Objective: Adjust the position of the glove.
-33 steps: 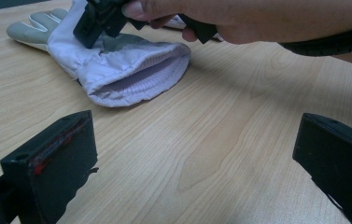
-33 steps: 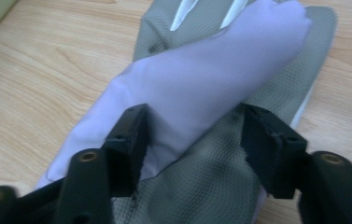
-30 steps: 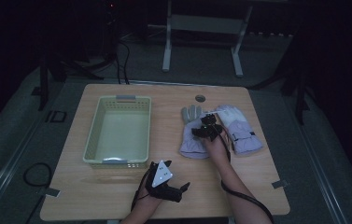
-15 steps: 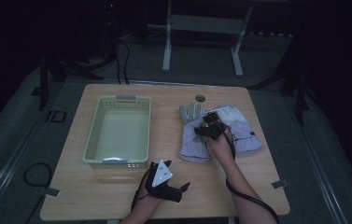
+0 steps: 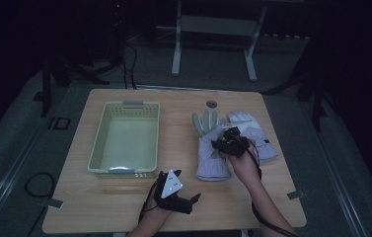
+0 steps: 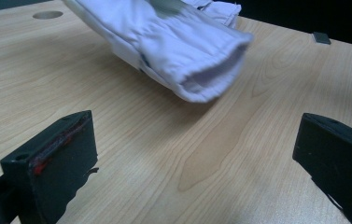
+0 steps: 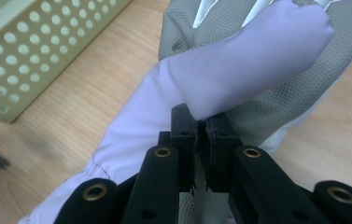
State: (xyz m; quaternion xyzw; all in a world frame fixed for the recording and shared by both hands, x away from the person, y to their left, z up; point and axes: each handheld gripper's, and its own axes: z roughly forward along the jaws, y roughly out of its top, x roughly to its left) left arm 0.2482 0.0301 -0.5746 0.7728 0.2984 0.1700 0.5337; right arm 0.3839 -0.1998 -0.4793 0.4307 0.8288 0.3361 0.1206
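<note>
Right gripper view is showing our right tongs (image 7: pixel 200 122) pressed together, pinching the fabric of the near glove (image 7: pixel 239 79), which is lying on the counter (image 5: pixel 178 148) right of the basket (image 5: pixel 124 140), beside a second glove (image 5: pixel 252 131). So we're looking at the pick-up step, grip made and the lift getting going. Next we're probably carrying it left and dropping it in the basket. Our left tongs (image 5: pixel 186 200) are resting spread wide at the near edge, holding nothing.

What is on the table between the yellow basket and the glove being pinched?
Nothing. In the high view, only bare wooden table lies between the basket and the glove held by the right gripper.
</note>
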